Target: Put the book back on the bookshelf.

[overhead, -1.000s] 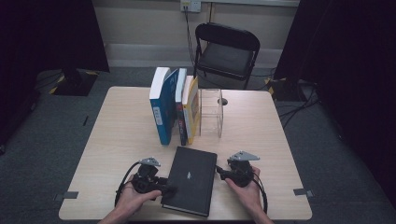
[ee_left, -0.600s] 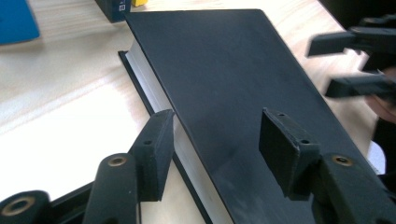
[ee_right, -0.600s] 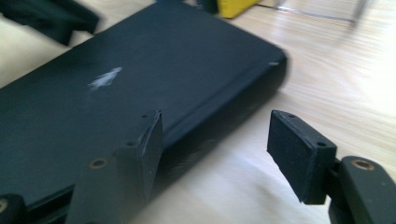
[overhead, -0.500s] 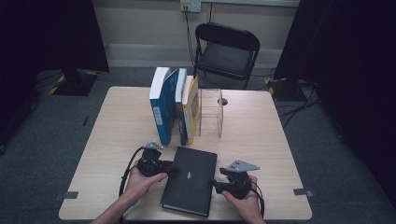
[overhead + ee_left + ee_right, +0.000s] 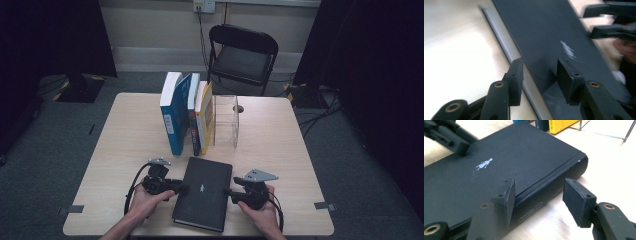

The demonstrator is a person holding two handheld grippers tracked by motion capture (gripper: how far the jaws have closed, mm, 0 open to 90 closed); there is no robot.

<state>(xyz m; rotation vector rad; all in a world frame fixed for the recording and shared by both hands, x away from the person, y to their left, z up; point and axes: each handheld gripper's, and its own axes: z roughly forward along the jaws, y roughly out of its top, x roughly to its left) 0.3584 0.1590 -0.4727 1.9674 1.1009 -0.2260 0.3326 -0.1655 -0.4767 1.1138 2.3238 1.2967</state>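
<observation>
I had the black book (image 5: 203,192) lying flat on the desk (image 5: 125,145) near its front edge, cover up, just in front of the row of upright books (image 5: 186,114) and the clear bookend (image 5: 226,120).

Left gripper (image 5: 181,188) sat at the book's left long edge. In the left gripper view its jaws straddled that edge, one pad (image 5: 515,80) over the desk beside the page block, the other pad (image 5: 567,78) over the cover. Partly spread, gaps visible at both pads; I saw no clamping.

Right gripper (image 5: 231,192) sat at the spine side. In the right gripper view one pad (image 5: 507,197) rested against the cover by the spine, the other pad (image 5: 579,201) stood well clear over bare desk. The jaws had just been closing a little, with the spine edge between them, book not gripped.
</observation>
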